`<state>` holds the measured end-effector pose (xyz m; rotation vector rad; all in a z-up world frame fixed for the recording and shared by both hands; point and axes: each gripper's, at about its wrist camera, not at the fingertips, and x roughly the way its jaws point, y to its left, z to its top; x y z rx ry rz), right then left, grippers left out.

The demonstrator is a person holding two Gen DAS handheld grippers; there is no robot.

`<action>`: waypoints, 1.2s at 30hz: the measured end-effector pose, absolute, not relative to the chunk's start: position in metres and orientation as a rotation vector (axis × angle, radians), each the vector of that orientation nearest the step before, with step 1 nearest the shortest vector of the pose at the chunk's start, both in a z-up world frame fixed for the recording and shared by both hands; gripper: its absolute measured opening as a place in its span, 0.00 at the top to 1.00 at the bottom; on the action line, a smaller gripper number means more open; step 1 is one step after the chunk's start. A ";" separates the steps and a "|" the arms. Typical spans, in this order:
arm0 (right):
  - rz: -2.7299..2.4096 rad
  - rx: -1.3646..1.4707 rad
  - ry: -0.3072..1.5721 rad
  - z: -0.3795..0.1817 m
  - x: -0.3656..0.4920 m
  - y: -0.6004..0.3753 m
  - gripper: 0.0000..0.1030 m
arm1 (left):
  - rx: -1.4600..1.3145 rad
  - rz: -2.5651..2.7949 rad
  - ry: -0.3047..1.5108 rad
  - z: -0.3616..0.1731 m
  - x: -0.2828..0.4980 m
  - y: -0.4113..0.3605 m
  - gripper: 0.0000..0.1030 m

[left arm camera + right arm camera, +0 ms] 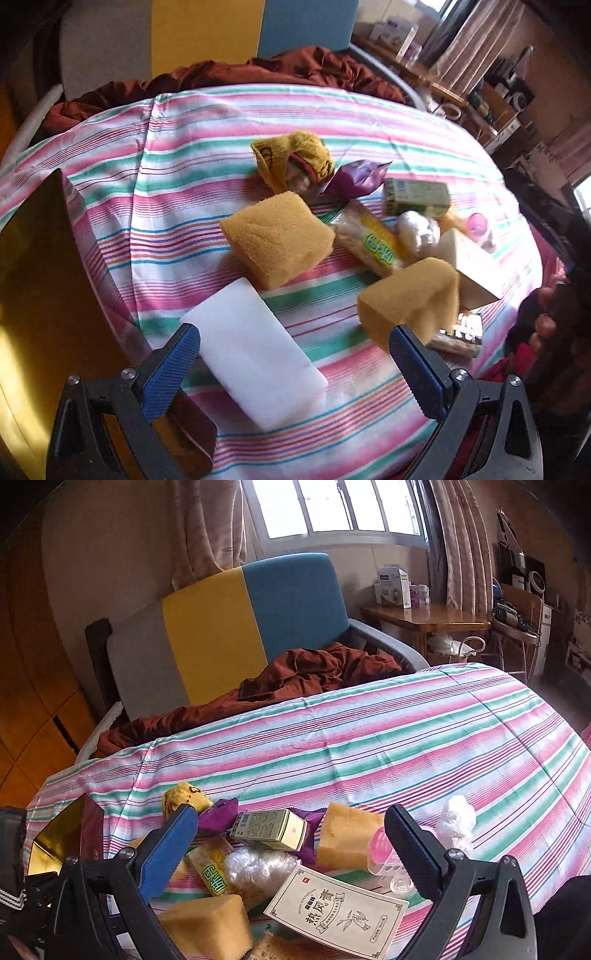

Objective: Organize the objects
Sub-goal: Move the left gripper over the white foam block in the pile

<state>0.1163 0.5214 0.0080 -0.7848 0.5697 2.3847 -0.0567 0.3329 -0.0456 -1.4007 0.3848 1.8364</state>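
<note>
Striped pink, green and white cloth [258, 122] covers the surface, and a heap of things lies on it: yellow sponges [277, 240], a white foam block [255, 354], a cream printed box [336, 912], a small green carton [269, 829] and a purple wrapper [356, 177]. Left gripper [295, 347] hangs over the white block with jaws spread wide, gripping nothing. Right gripper [291, 834] is likewise released, empty above the heap.
</note>
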 end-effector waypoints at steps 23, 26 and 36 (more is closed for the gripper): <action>2.326 -0.783 0.678 0.005 0.126 0.537 0.00 | -1.332 1.753 0.320 -0.047 -0.011 0.317 0.06; 2.329 -0.787 0.672 0.005 0.126 0.536 0.00 | -1.502 1.816 0.235 -0.053 -0.051 0.313 0.04; 2.317 -0.813 0.713 0.001 0.126 0.540 0.00 | -1.804 1.837 0.257 -0.064 -0.087 0.322 0.00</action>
